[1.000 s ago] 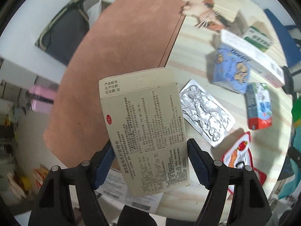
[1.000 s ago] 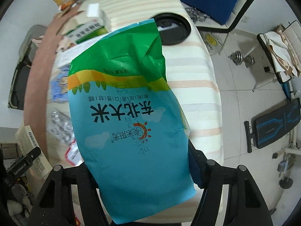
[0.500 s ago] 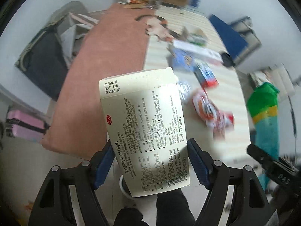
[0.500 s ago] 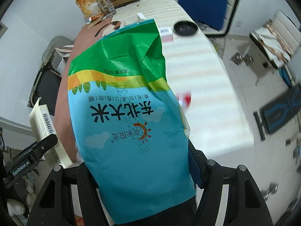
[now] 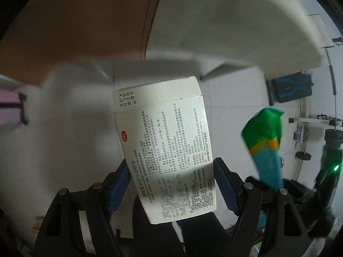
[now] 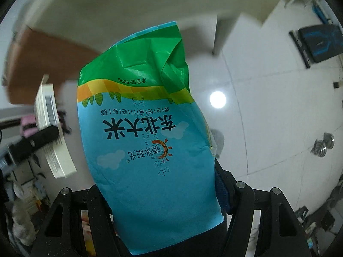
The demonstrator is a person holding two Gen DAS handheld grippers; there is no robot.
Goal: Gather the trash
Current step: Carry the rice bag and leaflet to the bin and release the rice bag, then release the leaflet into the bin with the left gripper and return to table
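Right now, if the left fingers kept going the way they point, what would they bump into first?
Probably the white tiled floor. The left gripper, holding the medicine box, points steeply down past the table edge; nothing else seems in line, though blur hides depth.

White tiled floor (image 6: 268, 111) – dumbbell (image 6: 323, 145) and blue-black mat (image 6: 317, 40), prob. a bench, on it.

We log: medicine box (image 5: 167, 150), cream-white, black print, red oval mark, between blue pads (image 5: 225, 184). Rice bag (image 6: 148, 141), sky-blue, green top, yellow-orange band, white clouds. Floor (image 6: 268, 111) white-tiled beyond claw.
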